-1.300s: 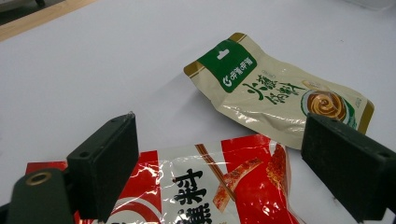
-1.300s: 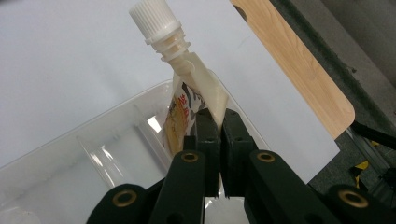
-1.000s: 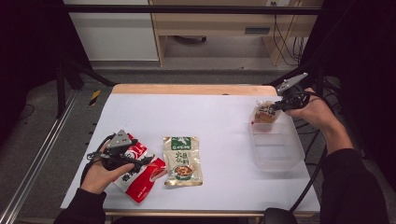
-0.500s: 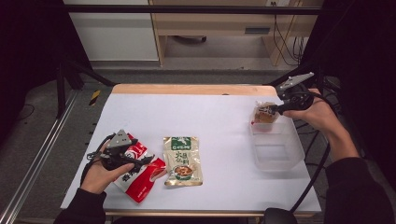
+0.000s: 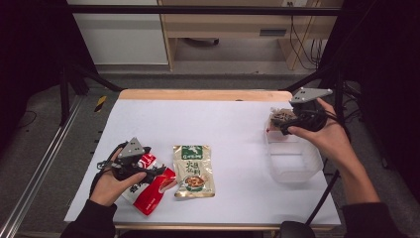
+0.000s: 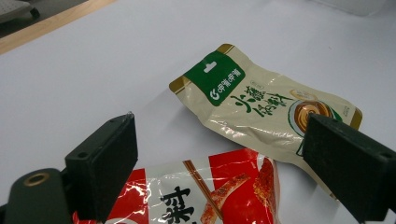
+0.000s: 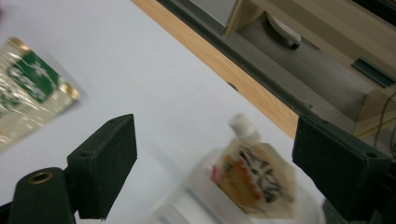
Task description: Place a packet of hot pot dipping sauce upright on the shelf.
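A spouted pouch (image 5: 278, 117) (image 7: 256, 181) with a white cap rests at the far left corner of the clear plastic container (image 5: 293, 163). My right gripper (image 5: 287, 123) (image 7: 219, 158) hovers just beside it. Its jaws have just been opening and stand wide, with the pouch lying free beyond them, blurred. Near the front left, my left gripper (image 5: 148, 171) (image 6: 215, 154) is open above a red snack packet (image 5: 151, 191) (image 6: 210, 198). A beige packet with a green label (image 5: 193, 171) (image 6: 261, 105) lies flat just to the right of the red one.
The white tabletop (image 5: 218, 124) has a wooden strip (image 5: 203, 95) along its far edge. Beyond it are a floor, cabinets and cables. Dark frame posts stand at both sides.
The right jaws have gone from shut on the pouch to wide open, and the right hand has drawn back a little from it. The left hand and both packets have stayed put.
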